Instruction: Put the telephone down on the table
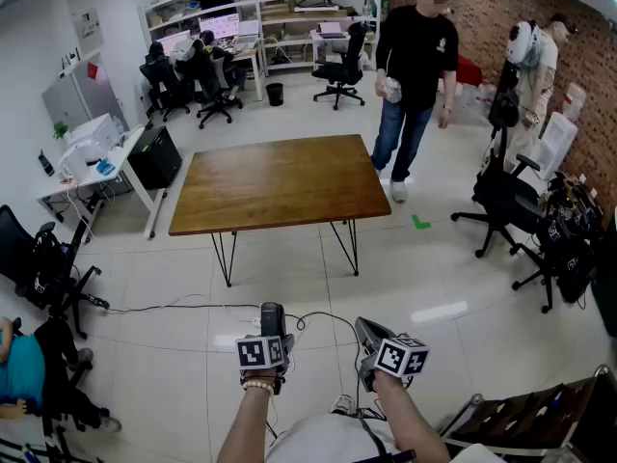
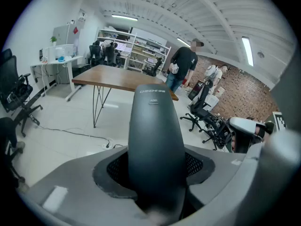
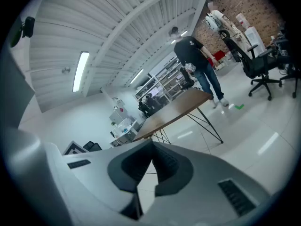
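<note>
Two hand-held grippers are showing at the bottom of the head view, and we are holding one in each hand above the white tiled floor (image 1: 145,268). Our left hand-held gripper (image 1: 274,338) is clamping its jaws on the dark grey, smooth plastic telephone handset (image 2: 156,135), which is sticking out forward from between the pads, its rounded far end bearing a small light label. Our right hand-held gripper (image 1: 365,328) is carrying nothing; in its own view its jaws are lying together, the tips touching, with floor and room showing past them. The two grippers are hanging side by side, near each other but apart. The telephone handset is therefore sitting in the air in our left grip, well apart from the brown rectangular wooden tabletop (image 1: 280,181), which is standing on thin black metal legs farther ahead in the middle of the room. A thin black cable (image 1: 164,307) is trailing across the floor between us and that tabletop. Beyond the far right corner of the tabletop a person in a black shirt and blue jeans (image 1: 413,75) is standing, and a black office chair on castors (image 1: 501,201) is standing to the right, near the red brick wall (image 1: 482,13).
</note>
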`<state>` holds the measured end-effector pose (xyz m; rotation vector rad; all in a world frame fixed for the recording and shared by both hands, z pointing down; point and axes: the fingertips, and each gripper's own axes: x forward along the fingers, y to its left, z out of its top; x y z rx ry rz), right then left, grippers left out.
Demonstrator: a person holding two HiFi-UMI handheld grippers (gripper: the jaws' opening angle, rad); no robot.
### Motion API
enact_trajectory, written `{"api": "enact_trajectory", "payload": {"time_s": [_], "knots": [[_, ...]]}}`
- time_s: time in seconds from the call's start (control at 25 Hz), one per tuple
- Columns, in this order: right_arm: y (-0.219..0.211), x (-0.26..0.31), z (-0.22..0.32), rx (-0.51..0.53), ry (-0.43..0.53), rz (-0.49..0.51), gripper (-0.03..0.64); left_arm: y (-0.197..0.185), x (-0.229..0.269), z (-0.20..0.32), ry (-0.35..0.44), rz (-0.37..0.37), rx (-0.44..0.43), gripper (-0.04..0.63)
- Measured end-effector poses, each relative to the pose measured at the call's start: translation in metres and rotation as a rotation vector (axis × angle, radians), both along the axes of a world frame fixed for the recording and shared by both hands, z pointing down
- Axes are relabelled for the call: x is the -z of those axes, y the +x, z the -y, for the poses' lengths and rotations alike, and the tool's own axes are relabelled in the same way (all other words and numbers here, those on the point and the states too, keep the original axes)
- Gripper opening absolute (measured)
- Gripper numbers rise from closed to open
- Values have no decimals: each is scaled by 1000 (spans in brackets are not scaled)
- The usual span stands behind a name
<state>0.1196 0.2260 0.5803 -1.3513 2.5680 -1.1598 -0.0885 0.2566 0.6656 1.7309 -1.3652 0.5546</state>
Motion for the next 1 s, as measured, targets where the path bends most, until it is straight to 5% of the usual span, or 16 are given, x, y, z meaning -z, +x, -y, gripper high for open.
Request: {"api": "enact_trajectory", "payload": {"time_s": [0.56,1.0], "knots": [[-2,-25,35,56,-43,11,3,5,-3,54,-4,20,24,279],[-9,-12,150,6,-11,5,5,-1,-17,172,-7,6,-16,279]]}}
